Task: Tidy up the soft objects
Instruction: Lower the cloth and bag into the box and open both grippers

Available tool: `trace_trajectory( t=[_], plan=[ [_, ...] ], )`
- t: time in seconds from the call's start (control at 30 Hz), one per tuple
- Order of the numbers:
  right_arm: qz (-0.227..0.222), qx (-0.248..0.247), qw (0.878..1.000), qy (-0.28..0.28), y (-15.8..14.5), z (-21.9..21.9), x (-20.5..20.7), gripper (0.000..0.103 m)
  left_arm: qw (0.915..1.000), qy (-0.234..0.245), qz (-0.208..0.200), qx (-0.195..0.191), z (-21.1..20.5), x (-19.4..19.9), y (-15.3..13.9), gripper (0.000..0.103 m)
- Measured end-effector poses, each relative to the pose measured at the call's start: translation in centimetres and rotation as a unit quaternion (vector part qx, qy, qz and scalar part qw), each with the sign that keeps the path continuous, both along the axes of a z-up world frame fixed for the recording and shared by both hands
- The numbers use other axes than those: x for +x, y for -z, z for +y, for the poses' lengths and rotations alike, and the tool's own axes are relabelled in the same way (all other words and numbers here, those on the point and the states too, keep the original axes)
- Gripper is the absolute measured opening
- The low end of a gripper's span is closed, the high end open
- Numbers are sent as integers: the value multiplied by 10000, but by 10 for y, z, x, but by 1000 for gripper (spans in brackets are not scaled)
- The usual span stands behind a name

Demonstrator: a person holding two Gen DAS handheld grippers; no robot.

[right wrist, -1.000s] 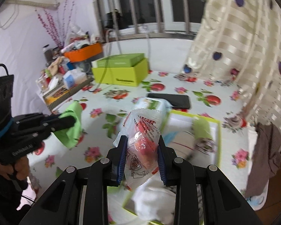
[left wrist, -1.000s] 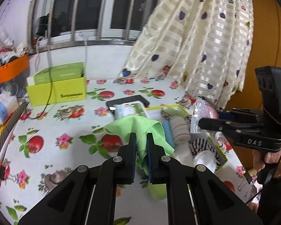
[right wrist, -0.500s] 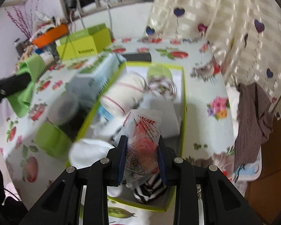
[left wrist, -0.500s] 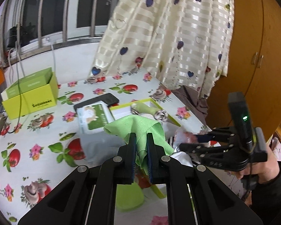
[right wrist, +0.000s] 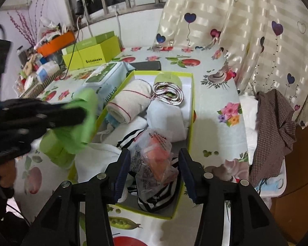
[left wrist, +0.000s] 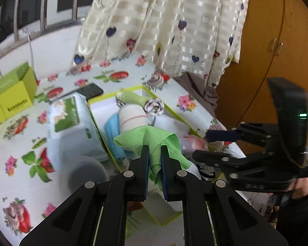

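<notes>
The right claw (right wrist: 154, 168) is opening, releasing the crinkly clear plastic packet (right wrist: 154, 160) between its jaws into the yellow-rimmed box (right wrist: 192, 94); the left claw (left wrist: 154, 160) clenches a green cloth (left wrist: 152, 137), likely boxed next.

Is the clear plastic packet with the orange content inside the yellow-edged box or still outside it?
Inside. The packet lies on the striped cloth within the box walls, between the opening right tool.

1 green cloth (left wrist: 154, 139), 1 tray (right wrist: 192, 94), 2 grippers (right wrist: 154, 160)
</notes>
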State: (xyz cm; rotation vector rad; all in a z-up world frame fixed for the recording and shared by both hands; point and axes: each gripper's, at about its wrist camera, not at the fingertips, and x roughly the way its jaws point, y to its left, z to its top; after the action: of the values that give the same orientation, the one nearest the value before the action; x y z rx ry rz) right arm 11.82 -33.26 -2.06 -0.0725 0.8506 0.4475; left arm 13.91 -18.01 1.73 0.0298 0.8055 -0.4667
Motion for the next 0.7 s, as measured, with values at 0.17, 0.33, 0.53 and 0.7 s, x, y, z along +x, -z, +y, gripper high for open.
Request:
trace_trajectory(
  t=[0.17,0.33,0.53,0.7],
  plan=[
    [-53,60,10000,43,-3,-5,-4,48,9991,111,405,-25,-9,18,25,12],
    [-62,72,9999,72,-4,-6,-5,48,9988,228,421,26,-15,18,30,19],
    [-184,87,9998,68,-14,-3,-13,48,9996,168,202,-85,-6,6,16,49],
    [-275,46,9996,73,-22,1,-23,50,9998,-9,104,-159,4,-6,5,49]
  ],
)
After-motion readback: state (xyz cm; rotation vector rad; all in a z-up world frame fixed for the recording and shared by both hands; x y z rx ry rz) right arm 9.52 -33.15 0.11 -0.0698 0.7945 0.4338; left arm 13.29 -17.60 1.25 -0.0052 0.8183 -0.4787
